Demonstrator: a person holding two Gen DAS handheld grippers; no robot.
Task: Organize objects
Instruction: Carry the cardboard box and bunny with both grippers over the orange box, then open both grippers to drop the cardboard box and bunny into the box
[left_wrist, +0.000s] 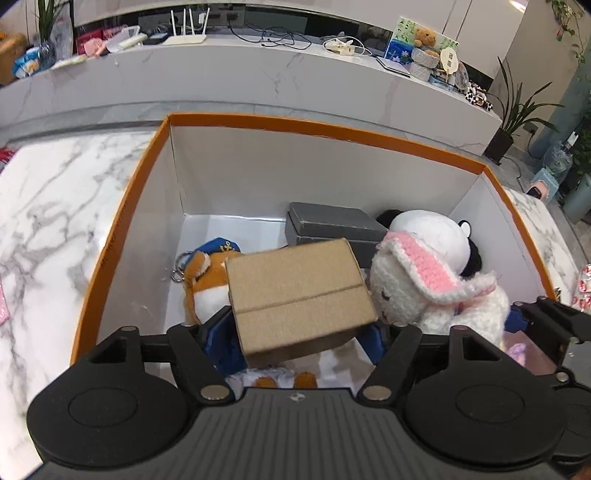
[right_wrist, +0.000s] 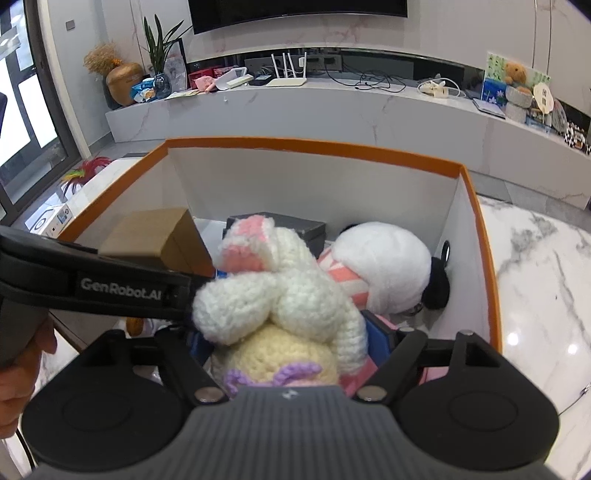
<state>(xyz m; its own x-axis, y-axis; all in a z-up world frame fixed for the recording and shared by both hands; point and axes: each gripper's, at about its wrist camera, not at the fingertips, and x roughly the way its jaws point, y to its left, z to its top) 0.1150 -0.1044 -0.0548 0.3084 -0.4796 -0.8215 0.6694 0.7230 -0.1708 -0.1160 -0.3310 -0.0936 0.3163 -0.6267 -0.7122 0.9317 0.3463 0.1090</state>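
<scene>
An orange-rimmed white box stands on the marble table. My left gripper is shut on a small brown cardboard box and holds it inside the big box, above an orange fox plush. My right gripper is shut on a white crocheted bunny with pink ears, held over the box's near right part. The bunny also shows in the left wrist view. A grey box and a white and black plush lie at the back of the box.
The marble table surrounds the box. A white packet and a colourful feathered item lie to the left. A low marble counter with a router and clutter runs behind.
</scene>
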